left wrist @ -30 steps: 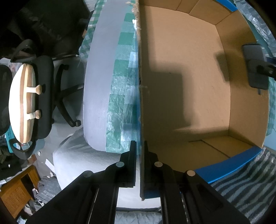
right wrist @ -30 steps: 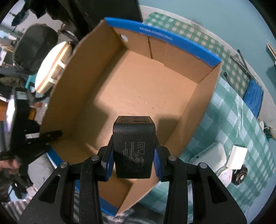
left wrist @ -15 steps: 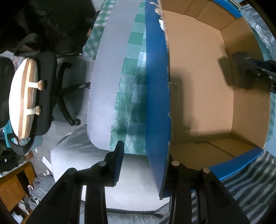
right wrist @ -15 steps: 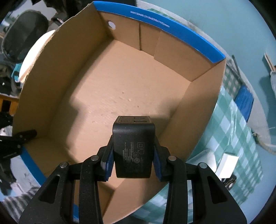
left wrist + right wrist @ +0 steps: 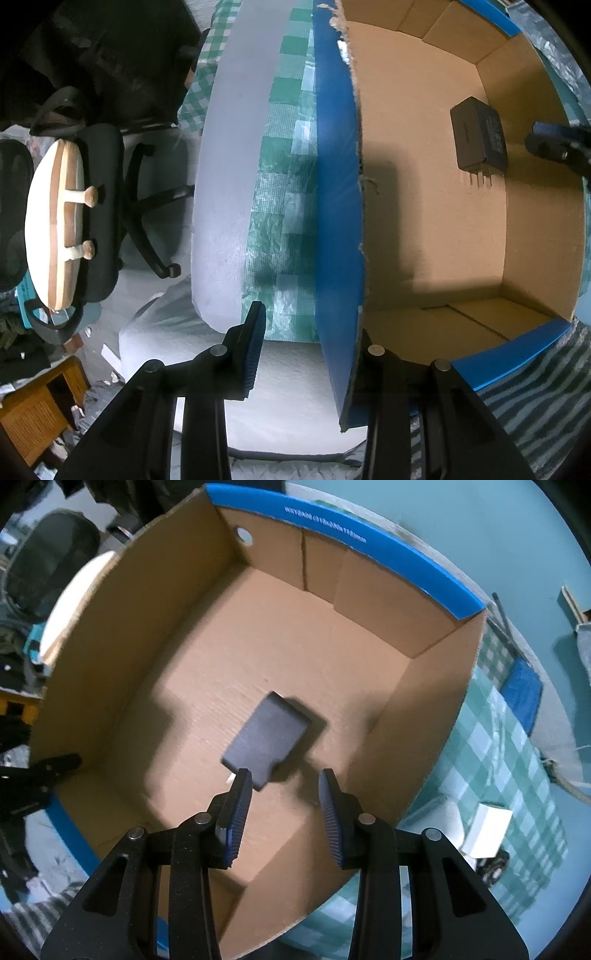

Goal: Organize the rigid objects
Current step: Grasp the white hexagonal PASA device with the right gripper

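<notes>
Fingers: right gripper [image 5: 284, 794] spread, opening | left gripper [image 5: 310, 354] spread | charger [image 5: 267, 740] lying in box [image 5: 436, 686]

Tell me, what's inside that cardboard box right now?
Only a black power adapter lies on the floor of the cardboard box. The right gripper covers a small patch of floor, so that bit stays unseen.

Brown, blue-rimmed box [image 5: 388, 550], black charger [image 5: 269, 738], green-checked cloth [image 5: 517, 738]
</notes>
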The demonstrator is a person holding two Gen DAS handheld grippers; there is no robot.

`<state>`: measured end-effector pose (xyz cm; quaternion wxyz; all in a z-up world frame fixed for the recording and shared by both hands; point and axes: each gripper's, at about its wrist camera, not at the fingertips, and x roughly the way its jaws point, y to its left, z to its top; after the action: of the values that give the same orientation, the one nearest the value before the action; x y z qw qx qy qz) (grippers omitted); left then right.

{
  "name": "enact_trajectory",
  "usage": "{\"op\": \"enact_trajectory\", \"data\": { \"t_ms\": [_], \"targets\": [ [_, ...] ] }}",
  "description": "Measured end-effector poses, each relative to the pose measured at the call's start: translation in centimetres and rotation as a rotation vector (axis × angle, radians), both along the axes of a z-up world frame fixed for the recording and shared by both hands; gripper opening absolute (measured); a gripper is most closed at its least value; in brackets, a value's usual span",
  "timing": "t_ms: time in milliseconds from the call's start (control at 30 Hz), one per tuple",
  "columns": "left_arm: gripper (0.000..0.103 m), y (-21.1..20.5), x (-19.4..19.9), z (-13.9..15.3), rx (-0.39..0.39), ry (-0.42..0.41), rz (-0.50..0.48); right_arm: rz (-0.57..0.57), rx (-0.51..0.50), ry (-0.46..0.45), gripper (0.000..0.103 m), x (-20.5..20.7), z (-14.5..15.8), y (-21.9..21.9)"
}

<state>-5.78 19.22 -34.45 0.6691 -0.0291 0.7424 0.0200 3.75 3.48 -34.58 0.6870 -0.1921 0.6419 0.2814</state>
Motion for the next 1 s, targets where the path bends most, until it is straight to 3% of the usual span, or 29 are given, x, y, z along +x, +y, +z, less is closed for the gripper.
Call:
{"op": "enact_trajectory", "data": {
  "t_ms": [233, 300, 433, 633, 733, 1000],
  "targets": [
    [0.027, -0.4, 0.2, 0.2, -0.012, 0.0, -0.012, -0.056, 0.184, -0.089, 0.071, 0.4, 5.8, -2.7],
    [0.024, -0.6, 0.2, 0.3, -0.02, -0.002, -0.015, -0.07, 0.185, -0.124, 0.077, 0.6, 7.3, -4.0],
    [0.017, -0.8, 0.3, 0.6, -0.031, -0.017, -0.024, -0.078, 0.124, -0.164, 0.078, 1.4, 8.4, -8.0],
    [0.006, -1.3, 0.3, 0.9, -0.056, -0.043, -0.043, -0.115, -0.013, -0.09, 0.078, 2.4, 4.2, -15.4],
    [0.005, -1.6, 0.3, 1.1, -0.044, -0.055, -0.062, -0.138, -0.046, -0.032, 0.078, 2.3, 1.5, -18.0],
    [0.005, -1.6, 0.4, 1.4, -0.035, -0.067, -0.067, -0.122, -0.096, 0.018, 0.078, 1.7, -3.0, -20.9]
  ]
}}
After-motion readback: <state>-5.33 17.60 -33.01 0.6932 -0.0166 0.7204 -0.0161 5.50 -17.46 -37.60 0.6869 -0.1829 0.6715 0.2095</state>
